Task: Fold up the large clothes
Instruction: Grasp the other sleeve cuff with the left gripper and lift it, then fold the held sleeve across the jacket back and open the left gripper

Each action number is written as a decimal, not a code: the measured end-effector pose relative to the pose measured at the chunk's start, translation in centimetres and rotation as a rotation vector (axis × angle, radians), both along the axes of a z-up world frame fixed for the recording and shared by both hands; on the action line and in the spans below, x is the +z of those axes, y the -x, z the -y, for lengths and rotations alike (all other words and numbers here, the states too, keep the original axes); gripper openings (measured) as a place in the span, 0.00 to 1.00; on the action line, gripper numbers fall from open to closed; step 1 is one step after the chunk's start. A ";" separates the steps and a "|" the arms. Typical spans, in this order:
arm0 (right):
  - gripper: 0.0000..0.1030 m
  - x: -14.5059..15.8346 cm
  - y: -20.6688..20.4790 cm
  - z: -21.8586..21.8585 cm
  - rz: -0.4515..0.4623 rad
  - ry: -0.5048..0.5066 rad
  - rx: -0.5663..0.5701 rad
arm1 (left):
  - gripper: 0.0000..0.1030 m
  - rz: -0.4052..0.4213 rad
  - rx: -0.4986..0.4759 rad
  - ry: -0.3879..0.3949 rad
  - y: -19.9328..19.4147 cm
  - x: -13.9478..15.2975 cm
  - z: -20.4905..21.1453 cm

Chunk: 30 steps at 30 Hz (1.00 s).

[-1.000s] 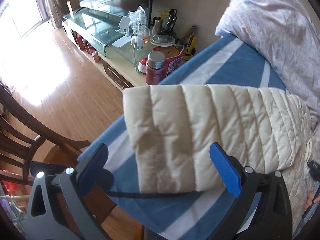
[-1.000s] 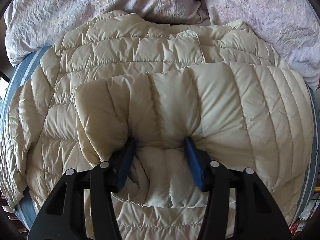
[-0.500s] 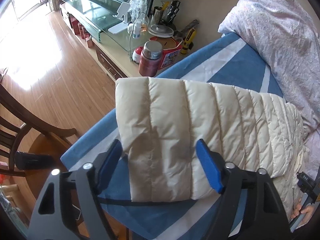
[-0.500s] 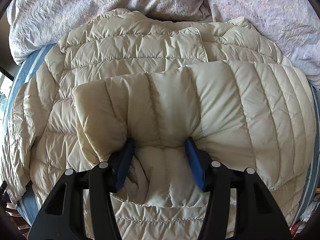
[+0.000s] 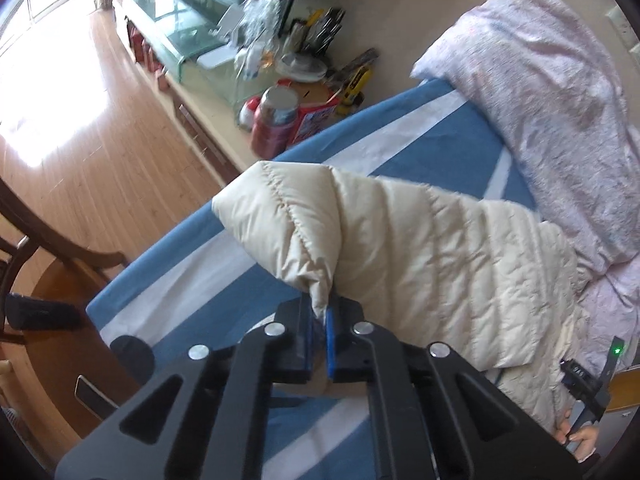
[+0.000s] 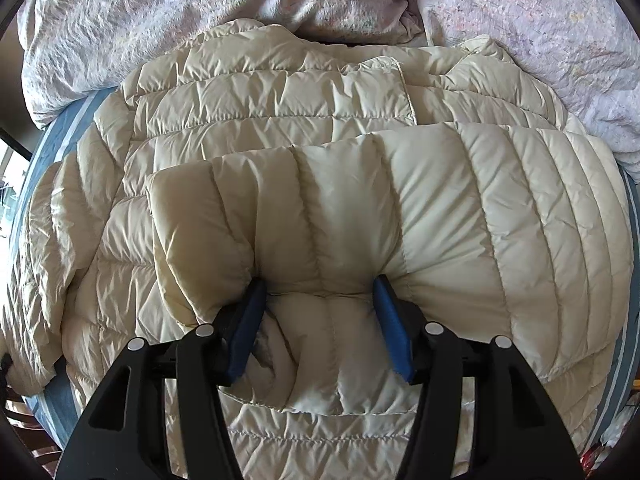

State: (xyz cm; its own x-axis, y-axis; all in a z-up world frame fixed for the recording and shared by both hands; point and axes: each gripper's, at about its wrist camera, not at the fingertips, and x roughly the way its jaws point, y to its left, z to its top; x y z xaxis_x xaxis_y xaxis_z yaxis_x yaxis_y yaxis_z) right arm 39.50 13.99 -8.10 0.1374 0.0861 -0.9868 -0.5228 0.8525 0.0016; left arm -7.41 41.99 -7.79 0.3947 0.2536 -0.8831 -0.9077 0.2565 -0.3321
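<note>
A cream quilted down jacket [image 6: 280, 112] lies spread on the blue-and-white striped bed [image 5: 440, 148]. In the left wrist view its sleeve [image 5: 400, 248] stretches across the bed, and my left gripper [image 5: 319, 322] is shut on the sleeve's cuff edge, lifting it. In the right wrist view the other sleeve [image 6: 460, 216] lies folded across the jacket's body. My right gripper [image 6: 320, 300] stands part open astride that sleeve's lower edge, its blue pads [image 6: 248, 328] pressing the fabric at both sides.
A pink floral duvet [image 6: 240, 8] is bunched at the bed's far side, and it also shows in the left wrist view [image 5: 560, 100]. A low cabinet [image 5: 208, 120] with a red flask [image 5: 274, 124], jars and tools stands beside the bed. A wooden chair [image 5: 48, 240] stands on the wood floor.
My left gripper moved in over the sleeve's cuff and closed on it, bunching and lifting the cuff. My right gripper kept the same hold across the other sleeve.
</note>
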 end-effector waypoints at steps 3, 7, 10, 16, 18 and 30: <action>0.62 0.3 0.0 0.3 -0.010 -0.026 -0.004 | 0.04 0.039 -0.043 -0.054 -1.7 2.6 0.4; 0.67 1.1 0.2 0.9 -0.022 -0.073 -0.017 | 0.04 0.097 -0.131 -0.126 -4.9 6.4 1.8; 0.73 2.1 0.0 1.6 -0.029 -0.116 -0.028 | 0.04 0.143 -0.225 -0.173 -8.6 9.4 3.6; 0.79 5.1 -0.8 3.5 -0.012 -0.201 -0.036 | 0.04 0.196 -0.429 -0.212 -17.2 13.1 8.6; 0.79 5.9 -0.9 4.7 0.000 -0.222 -0.042 | 0.04 0.212 -0.499 -0.207 -20.1 13.5 10.9; 0.80 6.1 -0.3 15.4 0.052 -0.201 -0.177 | 0.04 0.200 -0.824 -0.147 -32.9 11.2 24.6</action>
